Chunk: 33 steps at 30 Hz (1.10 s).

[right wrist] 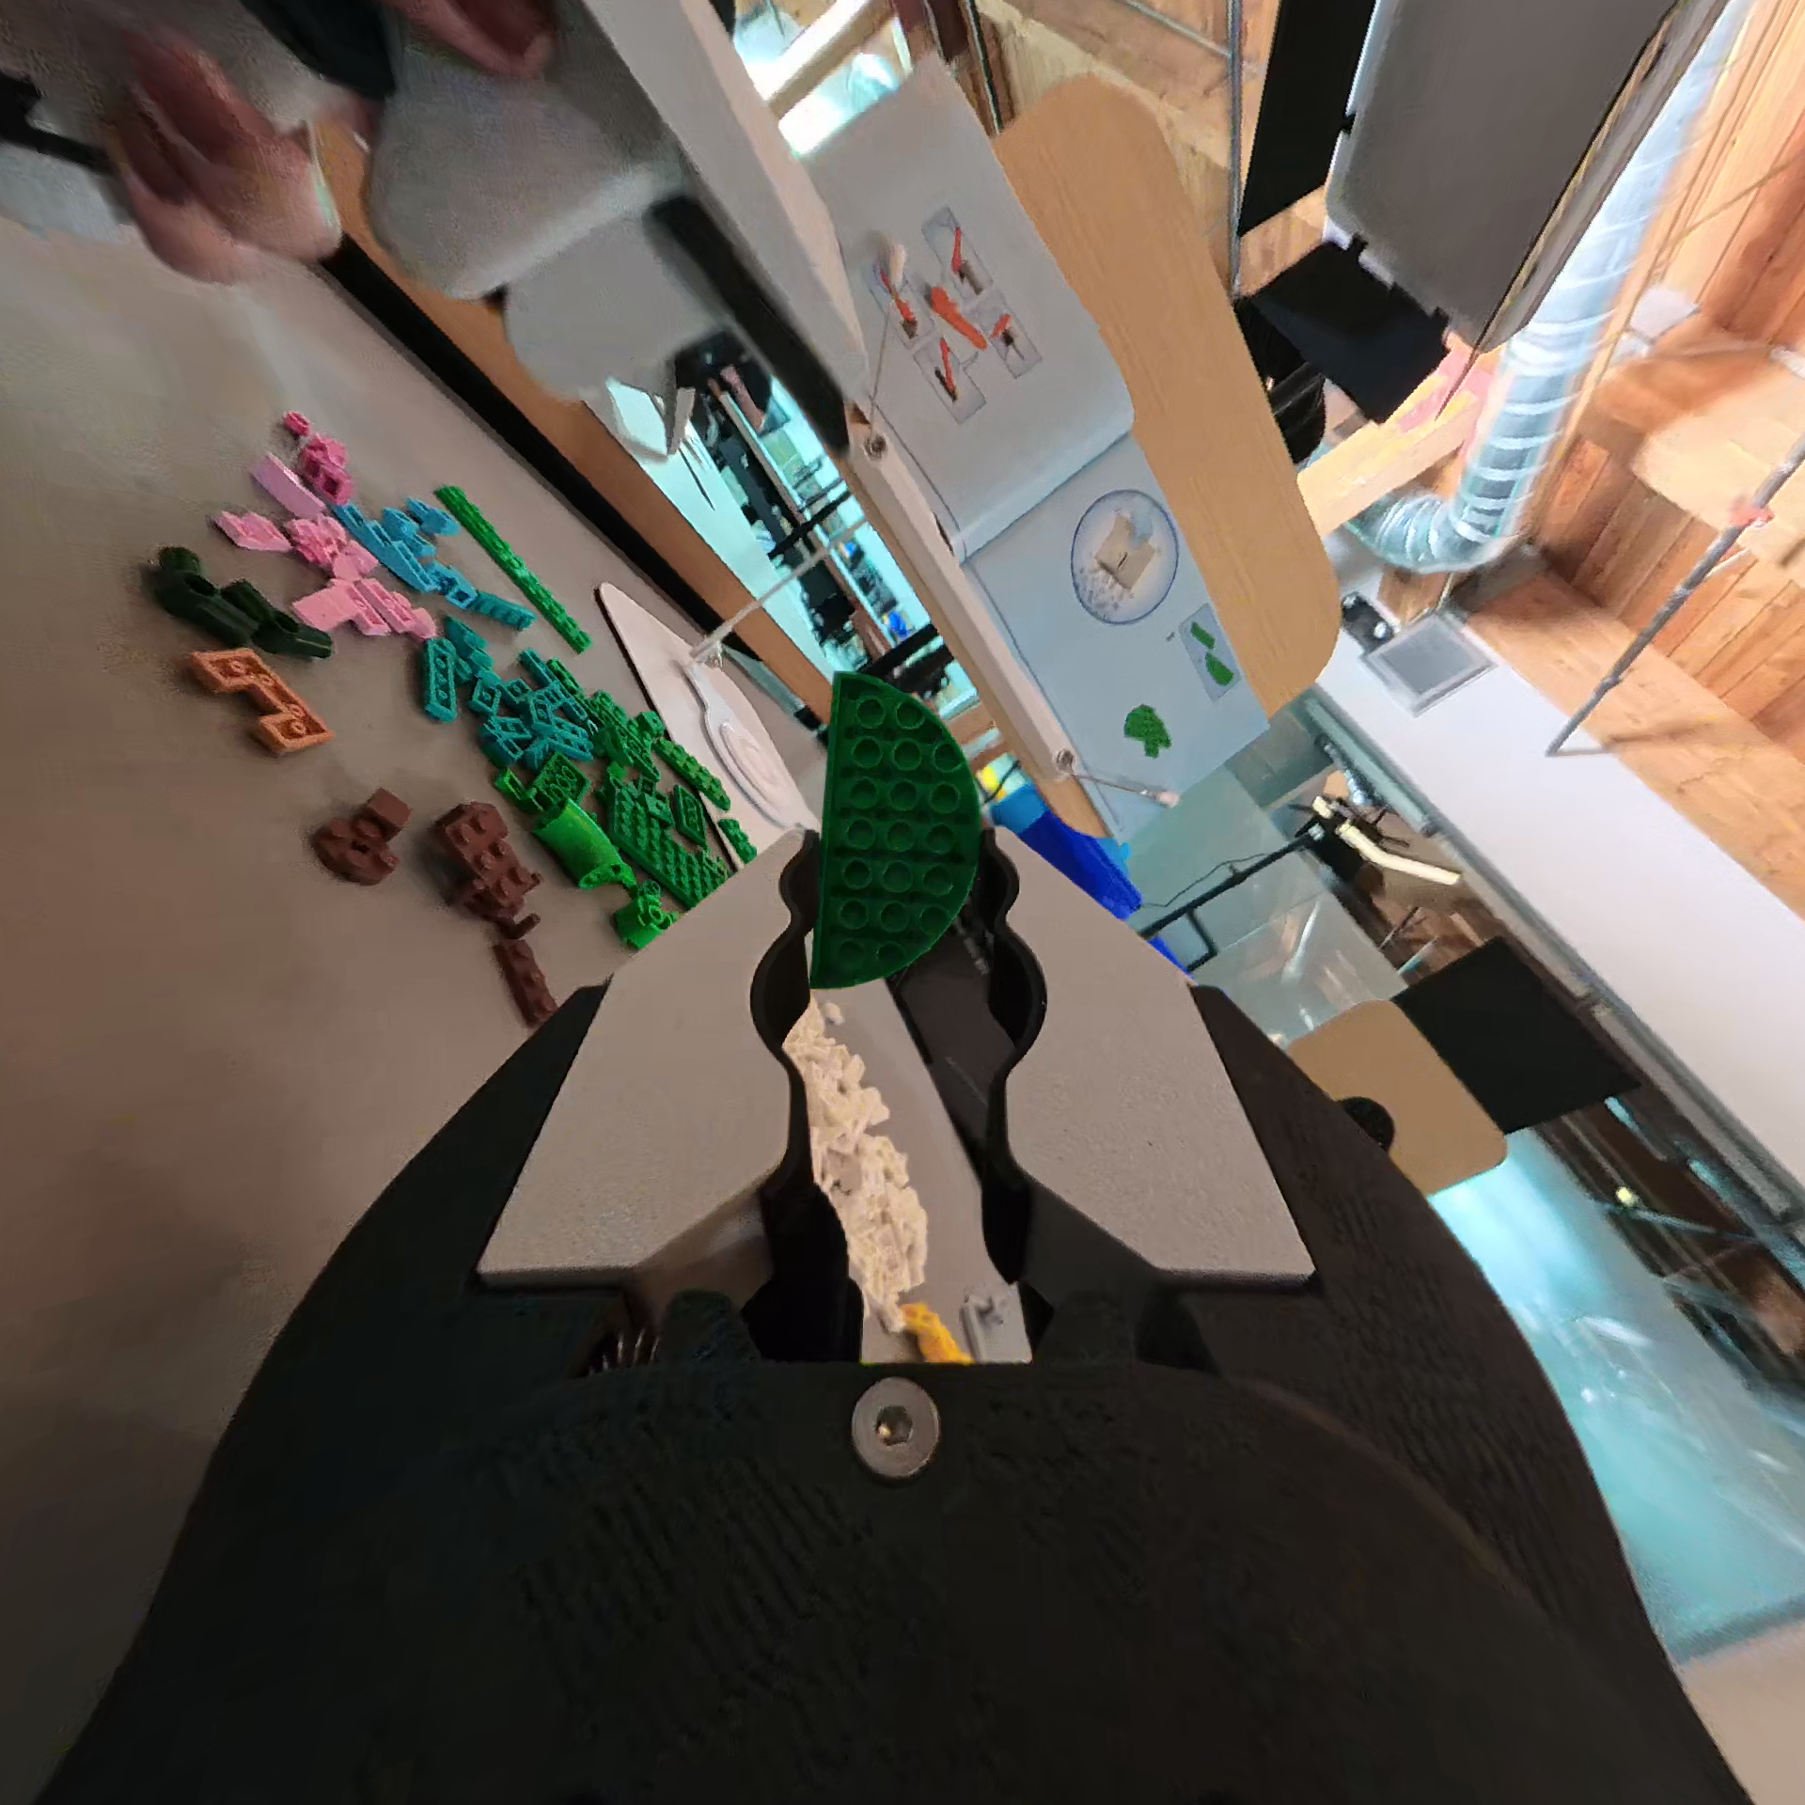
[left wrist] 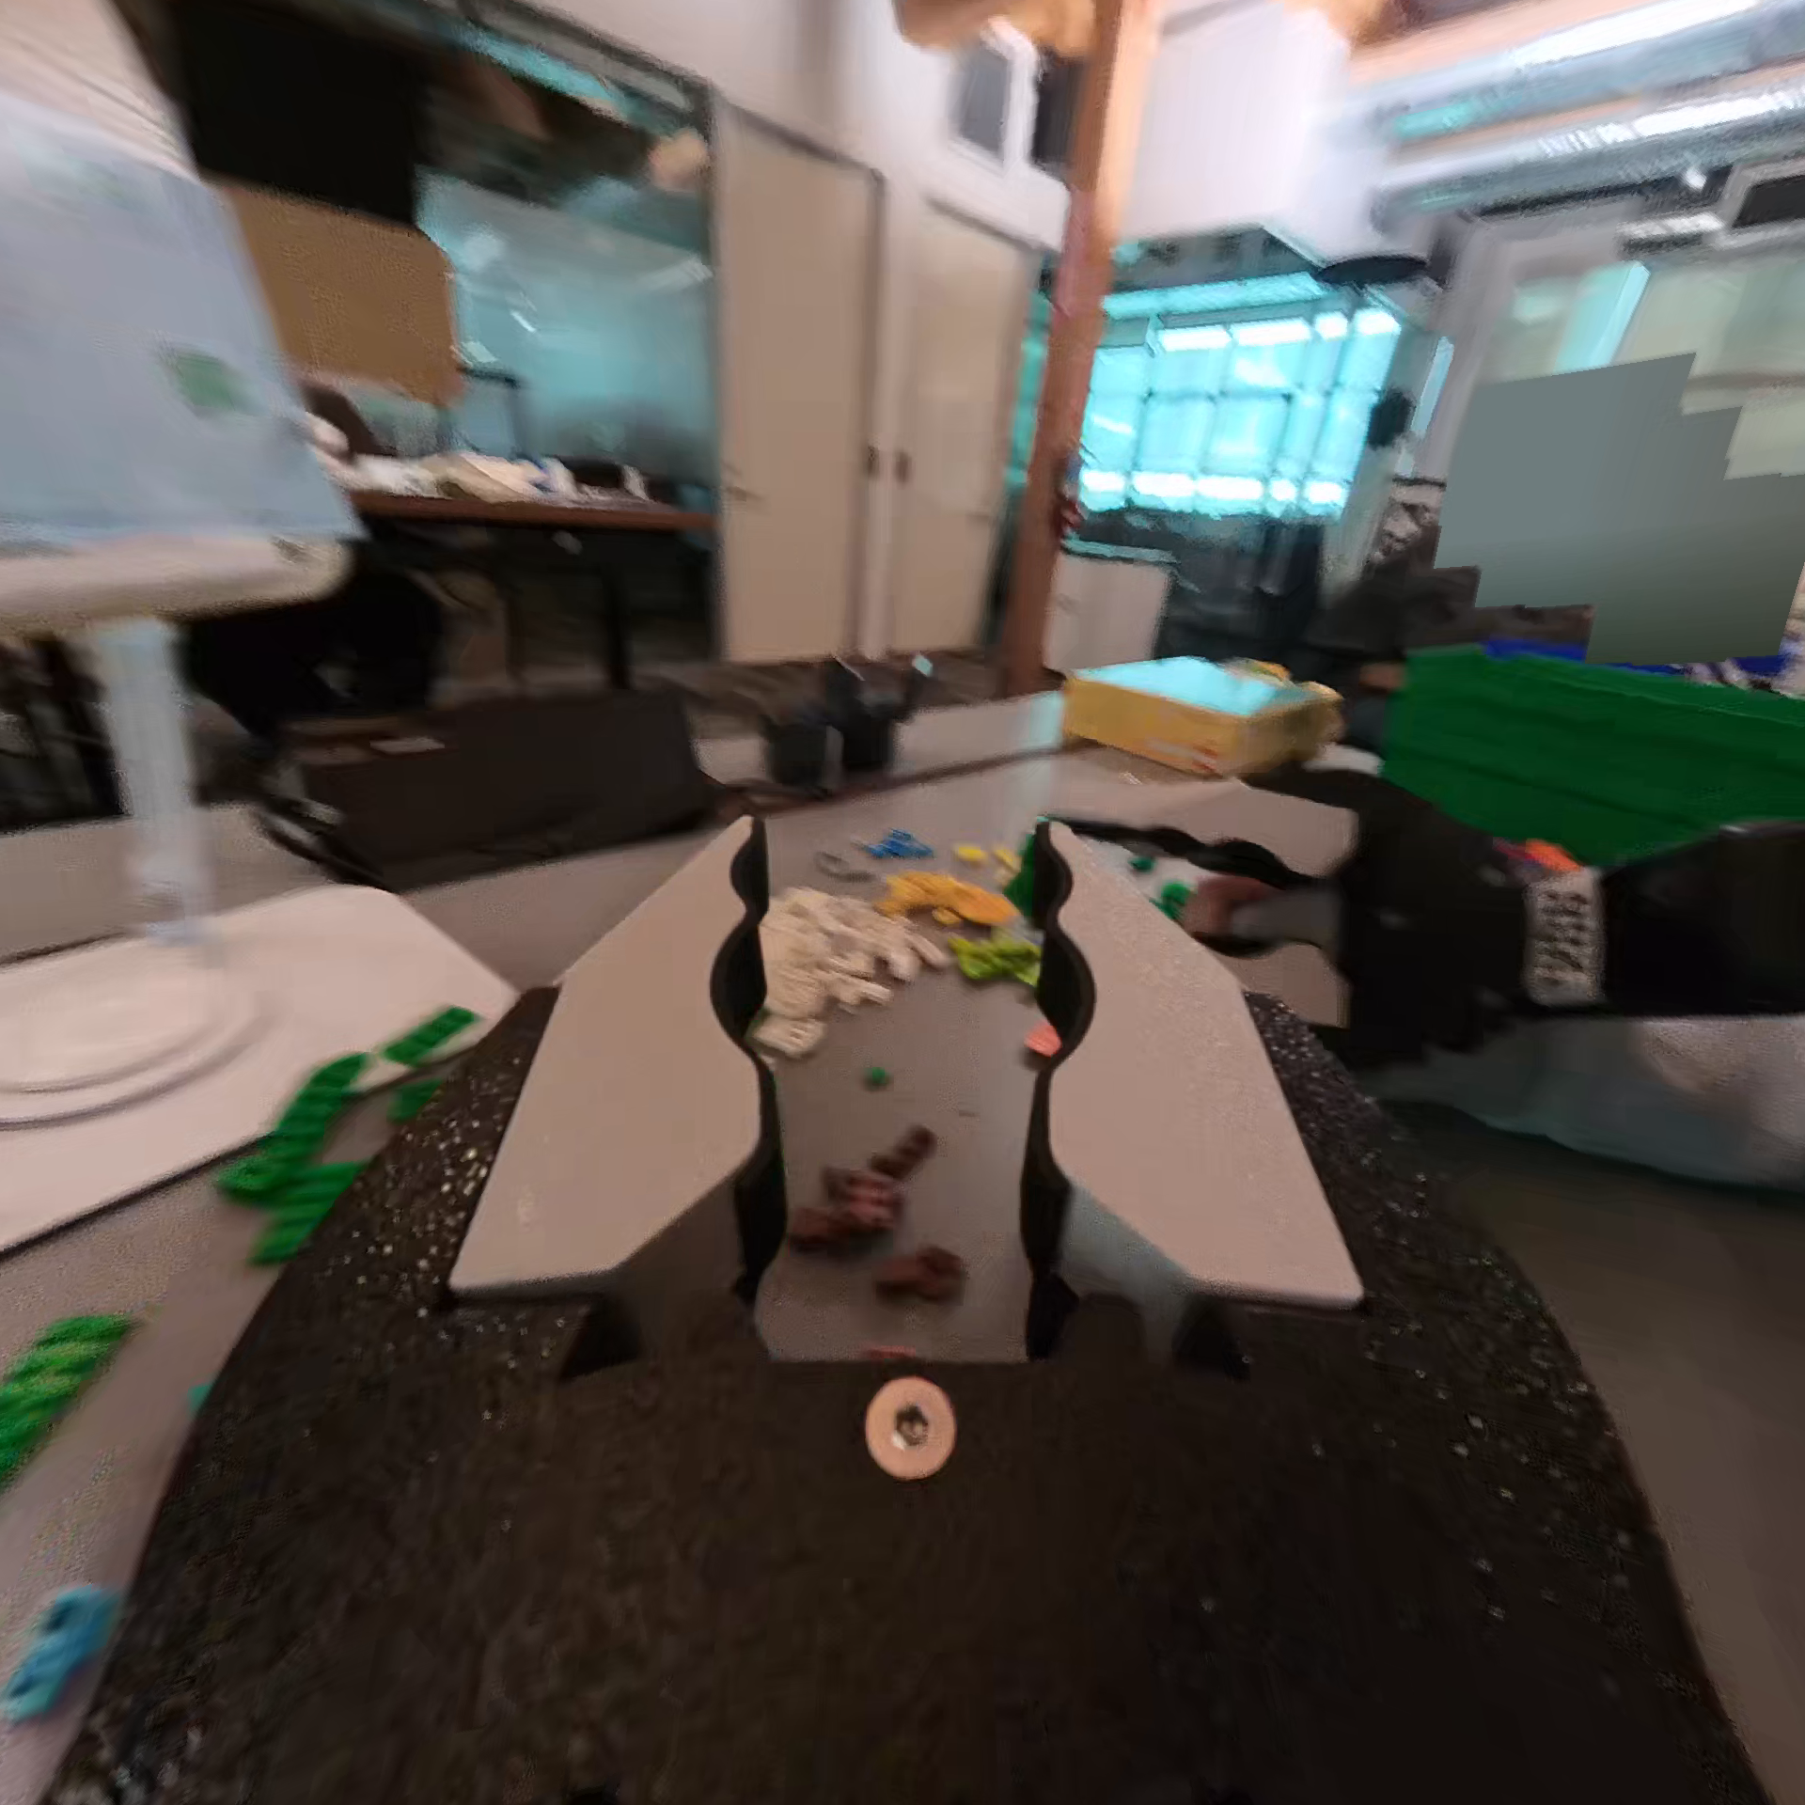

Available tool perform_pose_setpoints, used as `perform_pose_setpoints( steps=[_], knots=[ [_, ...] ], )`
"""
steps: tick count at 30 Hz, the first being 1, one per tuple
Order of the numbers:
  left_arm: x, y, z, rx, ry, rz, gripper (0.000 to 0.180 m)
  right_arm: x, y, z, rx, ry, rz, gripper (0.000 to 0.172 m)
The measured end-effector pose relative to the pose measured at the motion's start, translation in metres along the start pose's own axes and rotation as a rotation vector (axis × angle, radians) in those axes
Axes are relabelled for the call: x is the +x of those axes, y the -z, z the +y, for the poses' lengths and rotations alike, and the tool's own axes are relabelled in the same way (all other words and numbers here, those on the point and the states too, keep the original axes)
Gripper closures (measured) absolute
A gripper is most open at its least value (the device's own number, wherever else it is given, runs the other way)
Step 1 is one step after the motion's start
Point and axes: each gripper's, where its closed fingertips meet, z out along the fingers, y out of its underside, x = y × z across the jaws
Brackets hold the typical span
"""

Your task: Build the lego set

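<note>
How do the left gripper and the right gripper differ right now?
The left gripper is open with nothing between its fingers; the right gripper is shut on a green half-round plate. The left points level over white bricks on the table; the right view is tilted sideways. Both have grey fingers with wavy black pads.

Yellow box (left wrist: 1199,711) beyond brick piles (right wrist: 547,723)

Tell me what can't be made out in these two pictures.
- Left wrist view: the far green stack is cut off by the right edge.
- Left wrist view: the brown bricks between the open left tongs are blurred, so their shapes are unclear.
- Right wrist view: the white bricks are partly hidden by the right tongs, which grip a green half-round plate.
</note>
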Motion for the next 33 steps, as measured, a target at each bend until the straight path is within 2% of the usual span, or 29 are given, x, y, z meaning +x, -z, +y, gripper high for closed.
perform_pose_setpoints(
  steps=[3,7,18,22,24,26,27,29,31,33],
  knots=[
    [0.046,-0.013,0.027,-0.152,0.026,0.119,0.127,-0.008,0.003,-0.015,0.063,0.057,-0.017,0.141],
    [0.069,-0.016,0.042,-0.196,-0.022,0.117,0.144,-0.016,0.009,-0.031,0.135,0.111,-0.033,0.141],
    [0.083,0.002,0.027,-0.142,0.008,0.067,0.178,-0.029,0.026,-0.057,0.262,0.155,-0.087,0.14],
    [0.084,0.009,0.025,-0.143,-0.035,0.029,0.179,-0.032,0.032,-0.062,0.281,0.141,-0.107,0.14],
    [0.08,0.014,0.018,-0.116,-0.088,-0.031,0.179,-0.035,0.037,-0.064,0.295,0.117,-0.14,0.134],
    [0.078,0.023,0.006,-0.069,-0.215,-0.087,0.179,-0.035,0.045,-0.067,0.318,0.072,-0.177,0.13],
    [0.081,0.028,0.0,-0.056,-0.341,-0.111,0.179,-0.034,0.049,-0.068,0.328,0.036,-0.201,0.13],
    [0.09,0.036,-0.005,-0.075,-0.693,-0.156,0.179,-0.031,0.055,-0.072,0.337,-0.038,-0.273,0.128],
    [0.098,0.038,-0.002,-0.156,-1.031,-0.203,0.179,-0.026,0.06,-0.076,0.336,-0.109,-0.351,0.127],
    [0.109,0.036,0.005,-0.216,-1.209,-0.18,0.179,-0.024,0.066,-0.083,0.345,-0.161,-0.447,0.127]
  ],
)
